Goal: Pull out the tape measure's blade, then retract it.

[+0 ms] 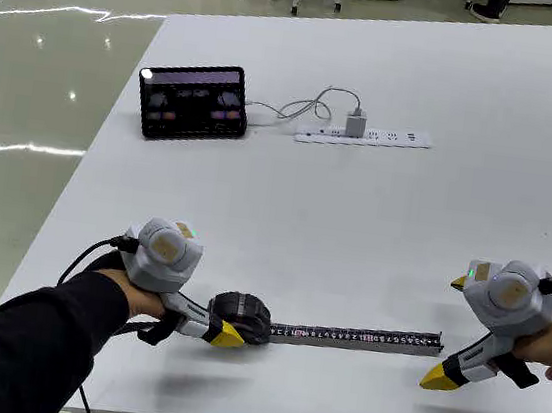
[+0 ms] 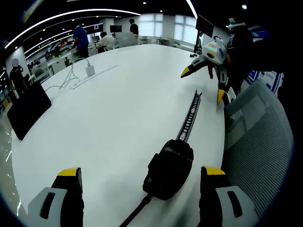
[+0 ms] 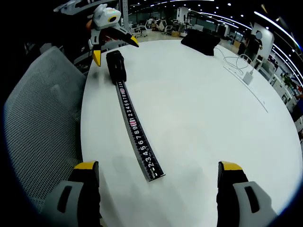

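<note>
The black tape measure case (image 1: 240, 316) lies near the table's front edge. Its blade (image 1: 356, 335) is drawn out flat to the right and ends in a hook (image 1: 438, 339). My left gripper (image 1: 227, 318) is open, its jaws standing on either side of the case (image 2: 169, 168) without closing on it. My right gripper (image 1: 449, 332) is open too, with the blade's end (image 3: 154, 172) lying on the table between its spread jaws, touching neither. Each gripper appears in the other's view: the right gripper (image 2: 202, 84) beyond the blade tip, the left gripper (image 3: 113, 47) by the case (image 3: 116, 66).
At the back left a dark tablet (image 1: 192, 102) stands propped up. A white power strip (image 1: 363, 135) with a plugged charger (image 1: 355, 124) and cable lies behind the work. A grey mesh chair (image 2: 258, 137) sits just off the table's front edge.
</note>
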A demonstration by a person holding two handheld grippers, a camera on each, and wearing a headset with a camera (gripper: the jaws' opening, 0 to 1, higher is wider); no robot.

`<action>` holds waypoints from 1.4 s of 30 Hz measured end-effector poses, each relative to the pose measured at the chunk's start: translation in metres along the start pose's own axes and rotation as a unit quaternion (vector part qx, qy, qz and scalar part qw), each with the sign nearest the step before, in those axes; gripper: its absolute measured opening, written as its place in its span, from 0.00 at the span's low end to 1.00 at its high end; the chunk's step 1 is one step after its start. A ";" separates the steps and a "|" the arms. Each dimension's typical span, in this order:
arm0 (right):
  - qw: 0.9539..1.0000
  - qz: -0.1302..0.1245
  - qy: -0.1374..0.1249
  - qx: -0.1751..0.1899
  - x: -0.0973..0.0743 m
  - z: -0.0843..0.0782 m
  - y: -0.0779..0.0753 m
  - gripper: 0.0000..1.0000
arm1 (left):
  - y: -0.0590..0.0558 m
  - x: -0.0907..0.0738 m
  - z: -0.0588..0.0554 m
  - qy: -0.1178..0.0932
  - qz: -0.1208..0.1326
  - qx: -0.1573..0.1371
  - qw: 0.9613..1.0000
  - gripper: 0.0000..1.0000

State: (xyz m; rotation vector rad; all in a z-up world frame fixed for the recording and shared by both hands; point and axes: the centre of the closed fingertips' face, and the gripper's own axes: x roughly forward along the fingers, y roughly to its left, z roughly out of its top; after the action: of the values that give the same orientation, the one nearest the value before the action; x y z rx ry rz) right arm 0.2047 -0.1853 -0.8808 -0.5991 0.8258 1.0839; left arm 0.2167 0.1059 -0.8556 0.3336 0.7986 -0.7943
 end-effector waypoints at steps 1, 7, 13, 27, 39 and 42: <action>1.000 -0.009 -0.014 0.002 -0.002 0.003 0.000 1.00 | 0.000 -0.001 0.000 -0.006 0.000 -0.010 1.000 1.00; 0.995 -0.054 -0.071 0.033 -0.013 0.010 -0.001 1.00 | 0.009 -0.010 -0.001 -0.049 0.037 -0.056 0.997 1.00; 0.989 -0.084 -0.101 0.064 -0.030 0.009 0.000 1.00 | 0.007 -0.023 -0.016 -0.073 0.056 -0.087 0.992 1.00; 0.978 -0.124 -0.117 0.118 -0.070 -0.031 0.011 1.00 | 0.011 -0.055 -0.041 -0.121 0.100 -0.118 0.981 1.00; 0.970 -0.152 -0.119 0.147 -0.094 -0.056 0.027 1.00 | 0.000 -0.078 -0.053 -0.116 0.109 -0.128 0.979 1.00; 0.970 -0.155 -0.117 0.147 -0.098 -0.060 0.027 1.00 | 0.000 -0.078 -0.054 -0.117 0.110 -0.131 0.978 1.00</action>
State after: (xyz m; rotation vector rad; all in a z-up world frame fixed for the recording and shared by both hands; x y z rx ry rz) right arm 0.1400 -0.2726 -0.8347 -0.3272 0.6440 0.7130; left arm 0.1553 0.1747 -0.8337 0.0877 0.6234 -0.5014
